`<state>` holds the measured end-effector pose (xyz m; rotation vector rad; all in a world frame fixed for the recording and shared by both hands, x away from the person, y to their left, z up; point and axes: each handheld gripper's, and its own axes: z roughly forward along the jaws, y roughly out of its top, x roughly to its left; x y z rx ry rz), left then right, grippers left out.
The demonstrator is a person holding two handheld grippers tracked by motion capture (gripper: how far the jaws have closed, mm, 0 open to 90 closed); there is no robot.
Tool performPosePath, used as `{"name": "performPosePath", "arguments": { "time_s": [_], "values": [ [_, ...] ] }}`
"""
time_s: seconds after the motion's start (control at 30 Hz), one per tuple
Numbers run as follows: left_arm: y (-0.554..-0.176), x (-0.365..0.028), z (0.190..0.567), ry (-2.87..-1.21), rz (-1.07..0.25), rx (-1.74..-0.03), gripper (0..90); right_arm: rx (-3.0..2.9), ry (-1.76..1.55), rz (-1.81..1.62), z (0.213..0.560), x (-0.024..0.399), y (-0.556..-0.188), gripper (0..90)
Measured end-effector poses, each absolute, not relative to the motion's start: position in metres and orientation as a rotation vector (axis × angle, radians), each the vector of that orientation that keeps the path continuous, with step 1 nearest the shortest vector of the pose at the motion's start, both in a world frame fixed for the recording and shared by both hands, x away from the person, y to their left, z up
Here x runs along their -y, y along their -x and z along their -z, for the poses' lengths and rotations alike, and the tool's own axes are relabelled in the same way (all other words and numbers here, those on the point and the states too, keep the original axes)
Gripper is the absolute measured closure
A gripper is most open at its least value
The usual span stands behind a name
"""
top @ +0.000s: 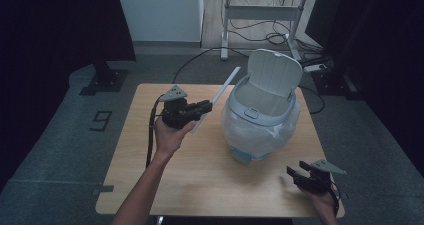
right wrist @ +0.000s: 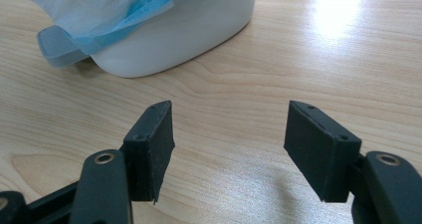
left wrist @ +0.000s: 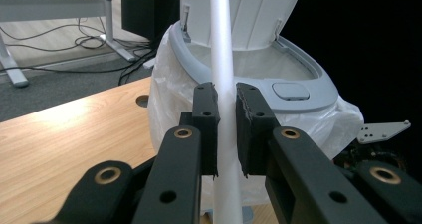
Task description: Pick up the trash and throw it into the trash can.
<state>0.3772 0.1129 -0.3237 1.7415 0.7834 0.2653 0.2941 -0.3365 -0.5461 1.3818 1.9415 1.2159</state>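
Near the table's [top: 200, 185] far edge, left gripper [top: 205, 106] clamped on a white strip [top: 226, 87], raised, aimed at the open lined trash bin [top: 260, 116] mid-table. Probably mid-carry; next needs tip over the rim, then release. Right gripper [top: 296, 174] at near right corner, jaws wide, empty. Can't see inside the bin.

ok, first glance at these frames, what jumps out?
The small white bin near the middle of the wooden table, lid flipped up and a clear bag spilling over its rim. Next, the long white strip clamped in the left tool, raised off the table and angled up toward the bin's opening. The right tool sits open and empty at the table's near right corner.
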Motion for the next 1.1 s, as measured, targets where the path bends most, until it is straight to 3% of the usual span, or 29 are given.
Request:
{"name": "performPosePath", "arguments": {
  "time_s": [1.1],
  "values": [
    [-0.385,-0.083,0.286,-1.764,-0.316,-0.711,80.1,-1.948,-1.384,-1.210,0.548,0.338,-0.295,35.4]
  ]
}}
